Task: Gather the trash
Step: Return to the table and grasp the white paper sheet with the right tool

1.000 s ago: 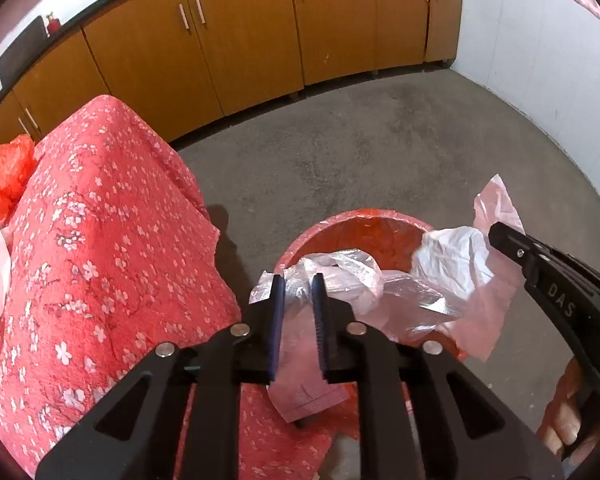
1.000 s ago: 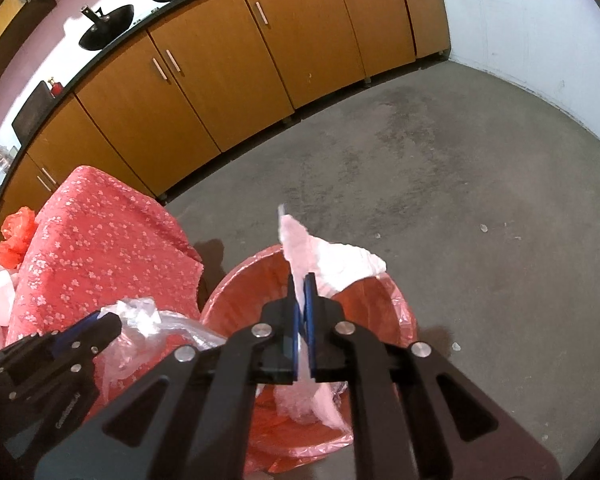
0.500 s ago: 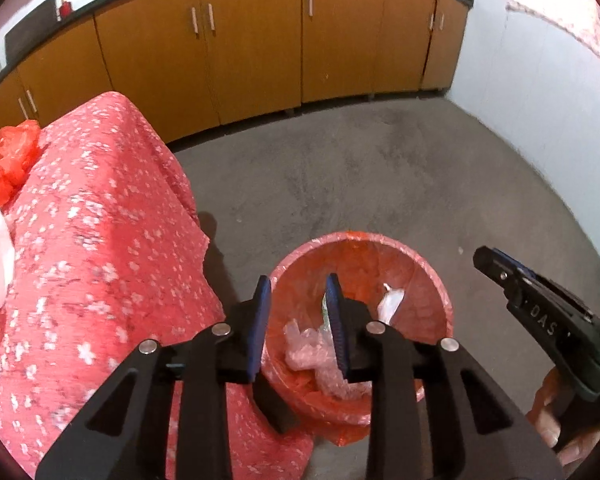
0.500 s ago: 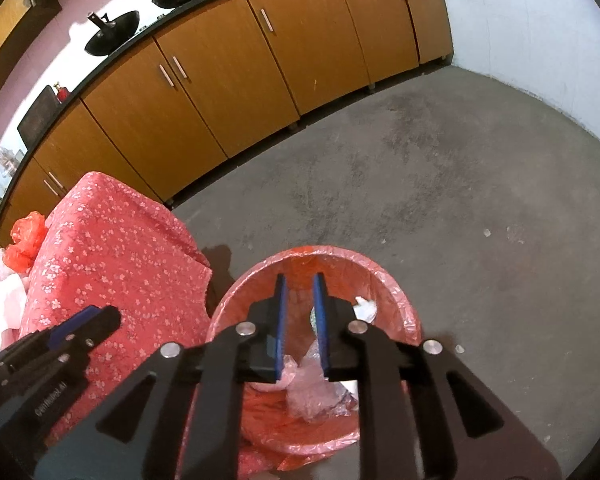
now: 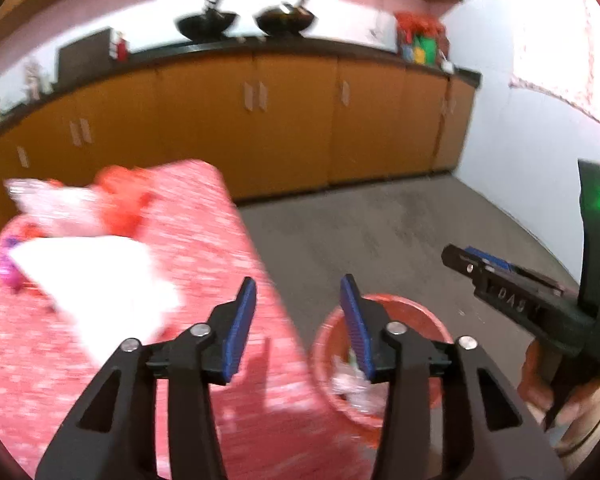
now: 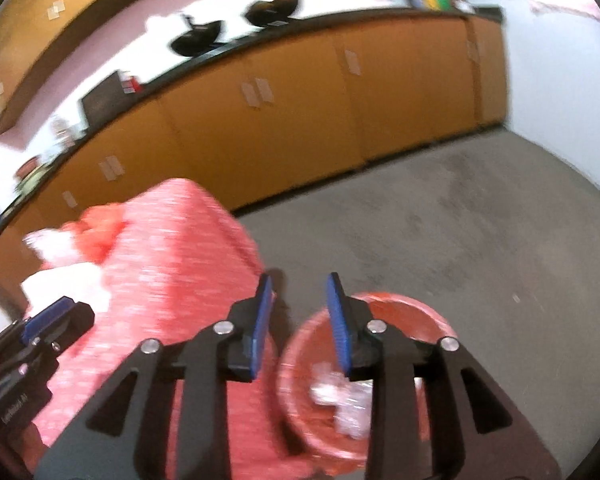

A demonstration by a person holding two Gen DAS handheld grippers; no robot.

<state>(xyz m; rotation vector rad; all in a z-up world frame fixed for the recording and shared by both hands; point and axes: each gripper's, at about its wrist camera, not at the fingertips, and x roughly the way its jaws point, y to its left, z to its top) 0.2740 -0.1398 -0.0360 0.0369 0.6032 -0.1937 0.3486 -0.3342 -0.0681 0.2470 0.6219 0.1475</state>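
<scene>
A red-lined bin (image 5: 432, 320) stands on the floor beside the table, with crumpled clear plastic (image 5: 348, 384) lying inside it; the right wrist view shows the same bin (image 6: 404, 312) and plastic (image 6: 344, 400). My left gripper (image 5: 298, 294) hangs above the bin's left rim, jaws opening, nothing between them. My right gripper (image 6: 298, 292) is also raised over the bin, jaws opening and empty. More trash lies on the table: a white sheet (image 5: 100, 280), a red bag (image 5: 124, 196) and a clear wrapper (image 5: 48, 204). Both views are blurred by motion.
The table wears a red flowered cloth (image 5: 204, 240). Orange cabinets (image 5: 292, 120) under a dark counter run along the far wall, with black pans (image 5: 204, 24) on top. Grey floor (image 5: 380, 232) lies between the cabinets and the bin. A white wall (image 5: 540, 128) closes the right side.
Both grippers let their plastic fall into the bin, then opened wider and rose, tilting up so the counter and the table's trash came into view.
</scene>
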